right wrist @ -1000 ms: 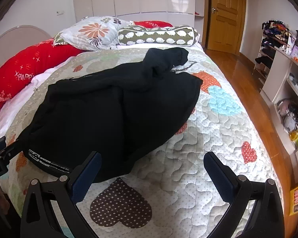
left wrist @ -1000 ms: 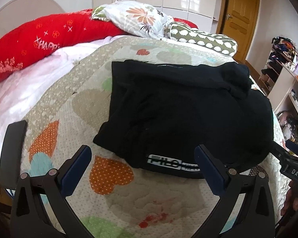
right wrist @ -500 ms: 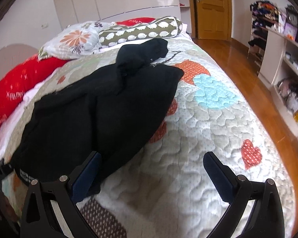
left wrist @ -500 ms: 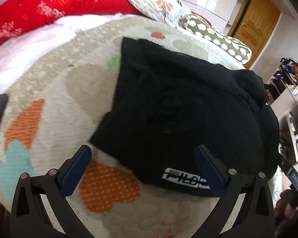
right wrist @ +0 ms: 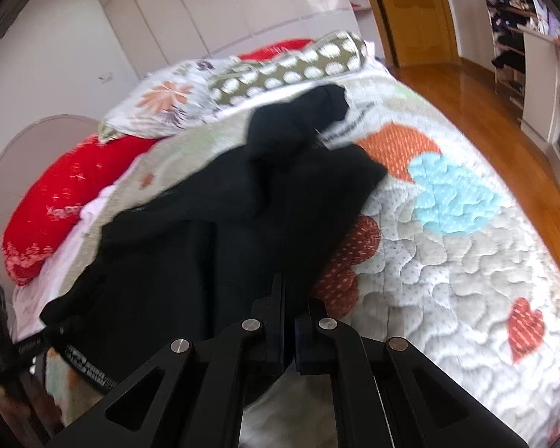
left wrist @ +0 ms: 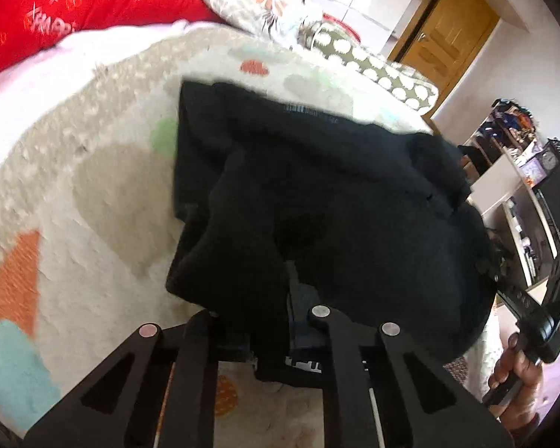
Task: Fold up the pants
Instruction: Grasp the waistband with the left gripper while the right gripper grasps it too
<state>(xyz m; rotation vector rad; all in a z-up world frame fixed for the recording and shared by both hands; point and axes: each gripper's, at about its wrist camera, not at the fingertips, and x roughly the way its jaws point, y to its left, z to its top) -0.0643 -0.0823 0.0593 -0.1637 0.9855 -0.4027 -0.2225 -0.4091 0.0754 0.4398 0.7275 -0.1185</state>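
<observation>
Left gripper [left wrist: 268, 317] pitched steeply down toward the quilt [left wrist: 93, 201], linkage arms drawn in at 6 o'clock of its own view. Jaws closed, with a bunched fold of the black pants [left wrist: 317, 194] pinched between them near the waistband edge; a strip of white lettering shows just under the fold. Fabric rises off the bed at the pinch.

Right gripper [right wrist: 289, 321] also angled down, jaws brought together with only a thin slit between the pads. Black cloth lies against and over the finger tips; the edge of the pants [right wrist: 224, 231] seems caught between them, but blur keeps me from seeing the pads bite.

Pants lie across the middle of the bed on the heart-pattern quilt [right wrist: 448, 246], one leg end bunched up toward 12 o'clock near the pillows.

Left view only: the person's right hand [left wrist: 519, 377] at 4 o'clock, fingers wrapped around the other tool's handle, a small green light on its body; the shelving with a clock at 3 o'clock; a pale sheet at 10 o'clock.

Right view only: the wooden floor at 2 o'clock, the glossy wardrobe doors at 12 o'clock, the rounded headboard at 9 o'clock, and the left tool's dark body at 8 o'clock beside the waistband lettering.

Both views: the red pillow [right wrist: 67, 194], floral pillow [right wrist: 160, 108], spotted bolster [right wrist: 287, 67], wooden door [left wrist: 444, 37].
</observation>
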